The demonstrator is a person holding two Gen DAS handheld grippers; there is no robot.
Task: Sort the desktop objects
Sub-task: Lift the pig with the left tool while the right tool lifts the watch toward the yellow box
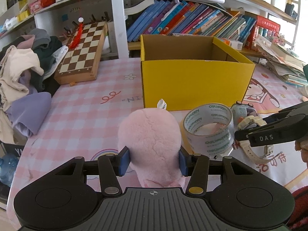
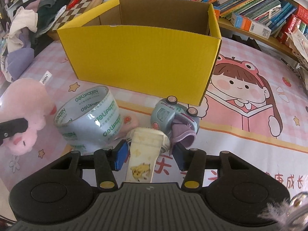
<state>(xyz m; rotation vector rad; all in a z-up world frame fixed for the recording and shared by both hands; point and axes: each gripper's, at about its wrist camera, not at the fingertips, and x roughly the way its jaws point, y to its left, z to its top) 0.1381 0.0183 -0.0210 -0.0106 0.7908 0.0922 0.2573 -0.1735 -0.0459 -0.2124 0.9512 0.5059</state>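
Note:
A pink plush toy (image 1: pixel 150 138) lies on the pink checked tablecloth (image 1: pixel 80 111), between the blue pads of my open left gripper (image 1: pixel 153 161), which touch its sides. A finger (image 2: pixel 13 129) of that gripper crosses the plush (image 2: pixel 27 104) in the right wrist view. My right gripper (image 2: pixel 150 158) is open around a cream watch (image 2: pixel 146 140) with a cartoon strap, with gaps at both pads. A clear tape roll (image 2: pixel 88 119) and a grey-blue toy car (image 2: pixel 173 113) sit beside the watch. The open yellow box (image 2: pixel 142 57) stands just behind them.
A folding chessboard (image 1: pixel 82 52) leans at the back left next to a pile of clothes (image 1: pixel 25 73). Shelves with leaning books (image 1: pixel 182 17) run behind the box (image 1: pixel 192 80). Stacked papers (image 1: pixel 283 61) fill the back right. A hand (image 1: pixel 302 148) shows at the right edge.

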